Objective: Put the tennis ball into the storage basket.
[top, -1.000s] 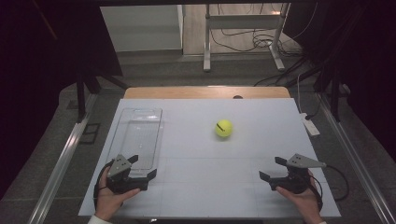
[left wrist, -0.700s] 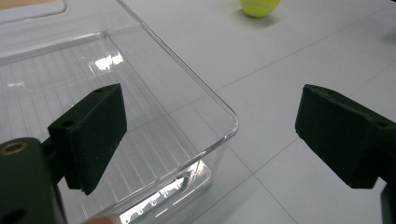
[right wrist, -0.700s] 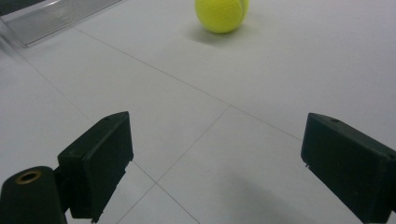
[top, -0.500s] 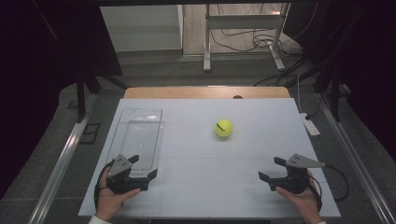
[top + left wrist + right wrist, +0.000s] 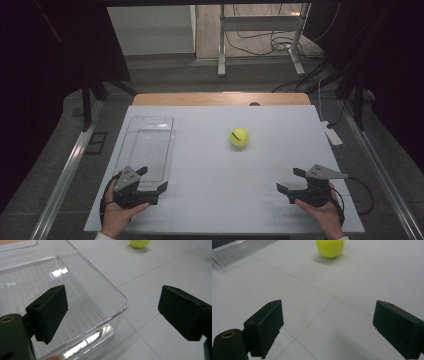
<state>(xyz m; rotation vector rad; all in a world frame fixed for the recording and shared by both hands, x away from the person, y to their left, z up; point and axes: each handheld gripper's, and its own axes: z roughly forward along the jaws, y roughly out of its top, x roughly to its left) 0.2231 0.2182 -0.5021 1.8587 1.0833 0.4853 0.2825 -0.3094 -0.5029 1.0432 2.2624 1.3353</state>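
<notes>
A yellow tennis ball (image 5: pixel 239 137) rests on the white table (image 5: pixel 225 200), right of centre; it appears again far ahead in the left gripper view (image 5: pixel 140 243) and in the right gripper view (image 5: pixel 330 248). A clear plastic tray (image 5: pixel 148 145) lies empty at the left. My left gripper (image 5: pixel 151 180) sits at the tray's near end, jaws wide open, the tray's near corner (image 5: pixel 122 305) between them without contact. My right gripper (image 5: pixel 289 181) rests near the front right, open and empty (image 5: pixel 327 325), pointing toward the ball.
A small white device (image 5: pixel 332 135) lies at the table's right edge. Metal rails run along both sides of the table. A stand and cables occupy the floor beyond the far edge.
</notes>
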